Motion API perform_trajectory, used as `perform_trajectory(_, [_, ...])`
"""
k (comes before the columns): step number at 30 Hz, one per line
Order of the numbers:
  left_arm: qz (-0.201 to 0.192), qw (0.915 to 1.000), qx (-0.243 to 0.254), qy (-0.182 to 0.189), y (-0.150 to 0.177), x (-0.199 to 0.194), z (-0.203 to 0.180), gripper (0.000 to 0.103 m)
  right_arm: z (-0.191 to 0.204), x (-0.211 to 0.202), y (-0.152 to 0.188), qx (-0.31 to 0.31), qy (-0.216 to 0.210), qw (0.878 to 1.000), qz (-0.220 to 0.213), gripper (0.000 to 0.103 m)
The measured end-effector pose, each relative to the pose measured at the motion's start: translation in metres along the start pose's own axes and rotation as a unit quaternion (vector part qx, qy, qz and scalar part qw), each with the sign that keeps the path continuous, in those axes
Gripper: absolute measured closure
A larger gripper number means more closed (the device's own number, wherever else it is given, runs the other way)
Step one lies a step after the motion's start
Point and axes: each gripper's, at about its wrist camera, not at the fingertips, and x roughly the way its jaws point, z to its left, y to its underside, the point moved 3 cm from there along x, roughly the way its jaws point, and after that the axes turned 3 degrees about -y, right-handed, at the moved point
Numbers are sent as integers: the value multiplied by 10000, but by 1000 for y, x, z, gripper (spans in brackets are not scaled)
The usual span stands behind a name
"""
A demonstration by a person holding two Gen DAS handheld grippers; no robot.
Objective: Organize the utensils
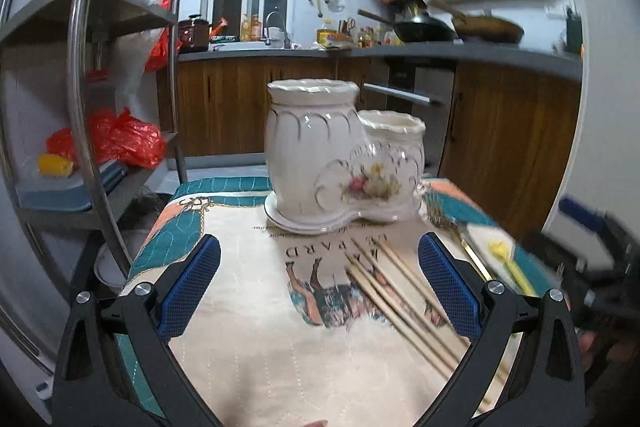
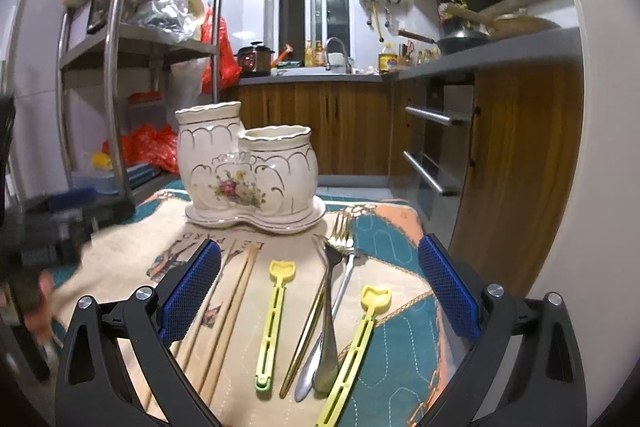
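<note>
A white ceramic holder with two cups joined together, one tall and one lower, stands upright on its own saucer at the far part of the table. The table is covered by a printed cloth in cream, teal and orange colours.

The right gripper hovers above the near part of the cloth with its blue-padded fingers spread wide, and nothing is between them. Under it the utensils lie flat on the cloth, well apart from the holder. From the left there are wooden chopsticks, then a yellow-green plastic utensil, then a gold fork and two metal pieces which cross one another, and then a second yellow-green utensil nearest the right finger. None of them is inside the holder.

The left gripper is also wide open and holds nothing. It points at the holder from the other side. The chopsticks lie on the cloth near its right finger, partly passing under it. Further right a yellow utensil is seen at the cloth edge, and the blurred right gripper appears at the frame border.
</note>
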Motion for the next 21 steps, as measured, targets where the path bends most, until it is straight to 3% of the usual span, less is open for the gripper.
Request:
perform_trajectory(5, [-395,9987,315,-102,-4,-3,-7,5,-1,1,-2,-26,145,9998,-91,5])
perform_trajectory(10, [-193,9994,290,59,-2,-1,-4,5,1,1,-2,-95,143,9998,-122,5])
perform_trajectory(21, [-195,9990,389,-86,1,-4,-5,5,4,0,-1,-129,123,9998,-81,5])
